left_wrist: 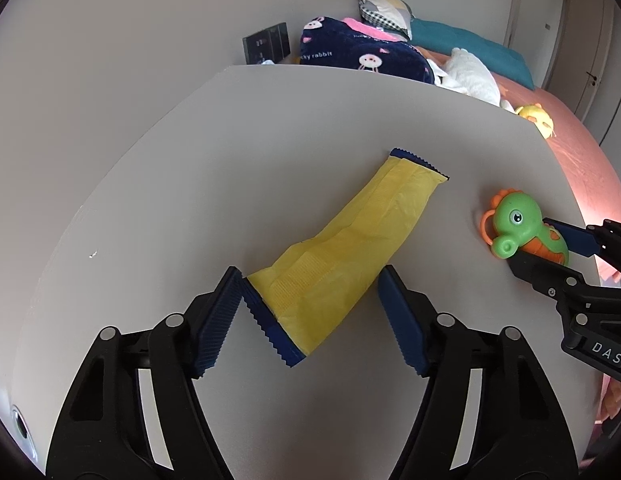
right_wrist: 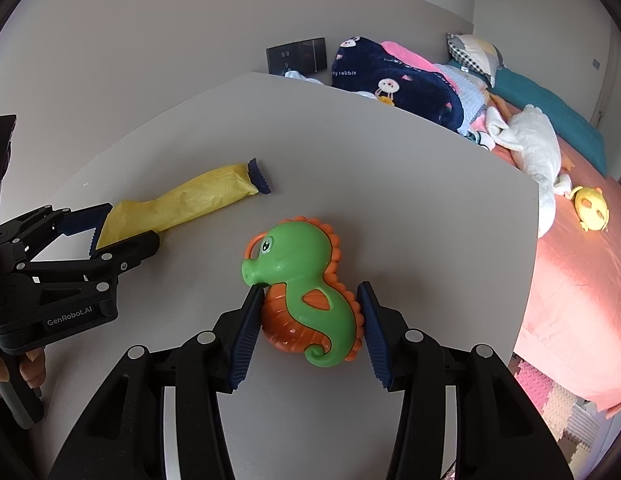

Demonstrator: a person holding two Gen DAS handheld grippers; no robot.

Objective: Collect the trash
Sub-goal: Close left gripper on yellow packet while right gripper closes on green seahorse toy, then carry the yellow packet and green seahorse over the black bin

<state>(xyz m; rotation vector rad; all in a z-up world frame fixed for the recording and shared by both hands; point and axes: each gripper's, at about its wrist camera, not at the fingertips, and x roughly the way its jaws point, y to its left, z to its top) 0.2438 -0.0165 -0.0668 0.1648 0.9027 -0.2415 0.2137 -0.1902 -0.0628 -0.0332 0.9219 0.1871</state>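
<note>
Both views are bright and evenly lit by soft daylight, and shadows on the table (left_wrist: 270, 160) are faint. The bed (right_wrist: 582, 280) at the right edge glows overexposed pink. Fisheye distortion bends the table edge and walls, and black vignetting fills the corners. Focus is sharp in the centre and slightly softer toward the rim.

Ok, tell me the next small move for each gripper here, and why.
Probably close both a little more, then lift. The left gripper straddles the near end of the yellow wrapper, its jaws not yet clearly pressing it. The right gripper has its jaws against the seahorse toy on the table.
</note>
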